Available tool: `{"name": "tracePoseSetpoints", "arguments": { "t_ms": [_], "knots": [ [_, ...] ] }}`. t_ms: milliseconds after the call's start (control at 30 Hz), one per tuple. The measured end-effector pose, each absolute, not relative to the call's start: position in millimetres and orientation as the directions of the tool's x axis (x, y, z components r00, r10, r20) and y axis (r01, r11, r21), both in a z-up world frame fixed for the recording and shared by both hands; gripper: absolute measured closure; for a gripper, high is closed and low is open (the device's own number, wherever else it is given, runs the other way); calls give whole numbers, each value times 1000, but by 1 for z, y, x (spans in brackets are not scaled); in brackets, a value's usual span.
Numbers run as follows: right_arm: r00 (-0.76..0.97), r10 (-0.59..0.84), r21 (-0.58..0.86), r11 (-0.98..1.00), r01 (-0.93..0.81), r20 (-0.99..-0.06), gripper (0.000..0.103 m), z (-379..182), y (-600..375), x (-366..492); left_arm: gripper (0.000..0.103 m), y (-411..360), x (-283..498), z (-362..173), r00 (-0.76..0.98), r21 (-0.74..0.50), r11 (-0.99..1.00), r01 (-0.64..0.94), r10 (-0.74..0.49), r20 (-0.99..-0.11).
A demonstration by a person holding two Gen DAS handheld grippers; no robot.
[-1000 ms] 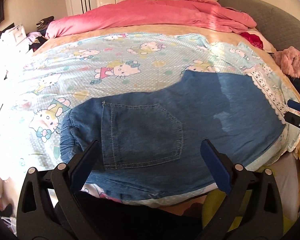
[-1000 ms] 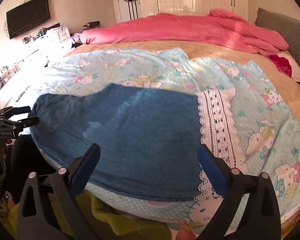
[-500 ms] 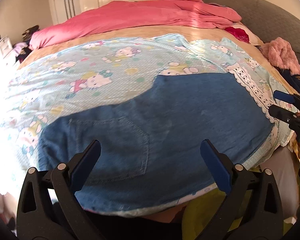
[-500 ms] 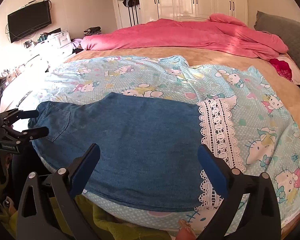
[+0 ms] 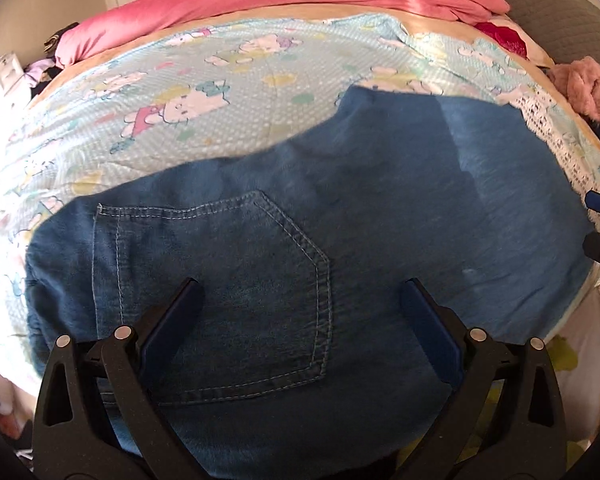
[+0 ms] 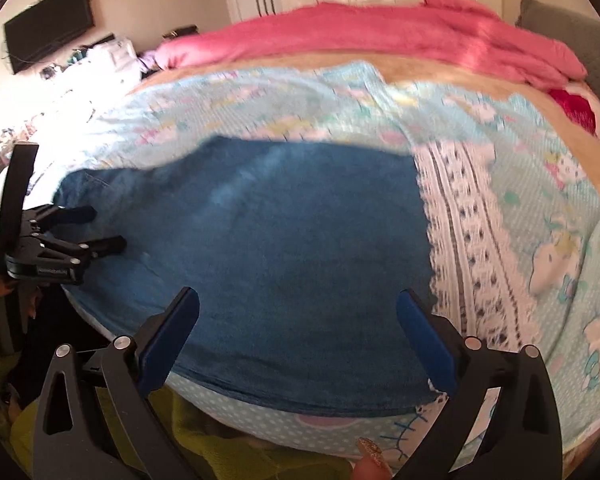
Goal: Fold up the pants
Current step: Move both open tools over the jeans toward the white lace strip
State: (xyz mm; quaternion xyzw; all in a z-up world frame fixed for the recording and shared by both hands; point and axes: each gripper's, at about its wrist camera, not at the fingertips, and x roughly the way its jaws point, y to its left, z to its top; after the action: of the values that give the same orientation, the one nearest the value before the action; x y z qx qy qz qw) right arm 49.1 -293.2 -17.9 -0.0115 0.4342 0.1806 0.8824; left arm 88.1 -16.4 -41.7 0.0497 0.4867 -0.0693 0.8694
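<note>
Pants: the blue denim pants [image 5: 340,240] lie flat along the near edge of the bed [image 6: 420,76], on the pale blue cartoon-print sheet [image 5: 220,92]. They look already folded lengthwise, one leg over the other, though blur in the right wrist view makes the layers hard to count. The back pocket [image 5: 240,300] faces up at the left end; the leg ends stop at the sheet's white lace band [image 6: 460,240].

Left gripper: the left gripper [image 5: 300,312] hovers over the pocket with its jaws spread wide and nothing between them.

Right gripper: the right gripper [image 6: 296,320] hovers over the leg end, jaws likewise spread wide and empty, just beside the lace band.

Step in hand: probably coming in to pinch both ends for the crosswise fold.

Risk, near edge: the denim's lower edge sits close to where the bed drops away; a drag toward the person could slide it off.

Risk, wrong cloth: the right jaws are so near the lace that a pinch could catch the sheet with the denim and pull it up into the fold.

Risk, layers: gripping only the top layer would split the legs and skew the fold.

Containers: none in view; the bed carries everything, with a pink duvet [image 6: 380,36] heaped along its far edge.
</note>
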Motion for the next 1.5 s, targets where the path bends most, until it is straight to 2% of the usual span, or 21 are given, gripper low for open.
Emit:
{"name": "tracePoseSetpoints", "arguments": {
  "t_ms": [100,200,400,767,1233,1500],
  "knots": [
    [517,290,149,943,-297,-805,4,-32,-299,53,9,-12,90,-45,521,-6,985,170,-96,-848],
    [527,297,154,942,-299,-796,5,-30,-301,50,9,-10,90,-42,524,-21,986,166,-106,-845],
    [602,314,172,944,-282,-734,5,-6,-317,43,9,-11,81,-17,554,-84,983,165,-163,-817],
    [680,288,168,957,-239,-674,5,24,-346,37,9,-33,76,23,591,-75,979,190,-175,-788],
    [727,243,173,970,-172,-641,5,37,-394,28,9,-114,121,39,563,-46,941,336,-240,-791],
    [711,219,180,975,-132,-668,5,24,-410,27,9,-161,154,30,527,-52,911,409,-282,-802]
  ]
}}
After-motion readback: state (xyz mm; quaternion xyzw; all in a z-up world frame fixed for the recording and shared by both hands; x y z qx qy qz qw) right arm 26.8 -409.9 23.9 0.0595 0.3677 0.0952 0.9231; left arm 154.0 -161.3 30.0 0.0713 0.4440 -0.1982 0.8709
